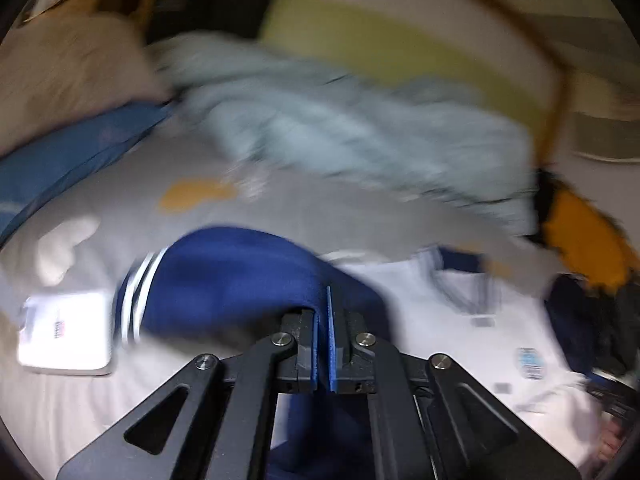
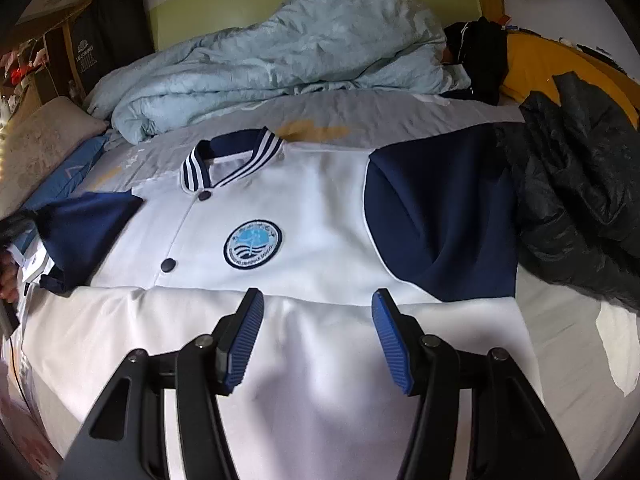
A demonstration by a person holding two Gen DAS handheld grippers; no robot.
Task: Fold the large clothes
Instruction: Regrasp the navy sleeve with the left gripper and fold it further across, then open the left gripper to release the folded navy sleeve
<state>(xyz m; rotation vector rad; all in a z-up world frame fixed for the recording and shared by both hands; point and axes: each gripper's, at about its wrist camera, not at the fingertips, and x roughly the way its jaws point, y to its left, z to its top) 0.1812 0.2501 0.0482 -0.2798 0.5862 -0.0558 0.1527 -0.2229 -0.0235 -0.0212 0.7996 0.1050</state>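
White and navy, a varsity-style jacket (image 2: 304, 232) lies face up across the middle of a bed (image 2: 568, 344), its striped collar (image 2: 232, 160) toward the headboard end and a round blue crest (image 2: 252, 247) on the chest. The right claw (image 2: 318, 336) hovers over the jacket's white lower part with its blue pads spread wide, gripping nothing. In the motion-blurred left view, the left claw (image 1: 323, 336) is pressed together, pinching the navy sleeve (image 1: 240, 276), whose striped cuff (image 1: 136, 296) hangs to one side; the jacket's far sleeve is barely readable there. A crumpled pale-blue duvet (image 2: 280, 60) is heaped along the head of the bed, and a dark puffer garment (image 2: 576, 200) sits at the right edge, partly cut off by the frame.
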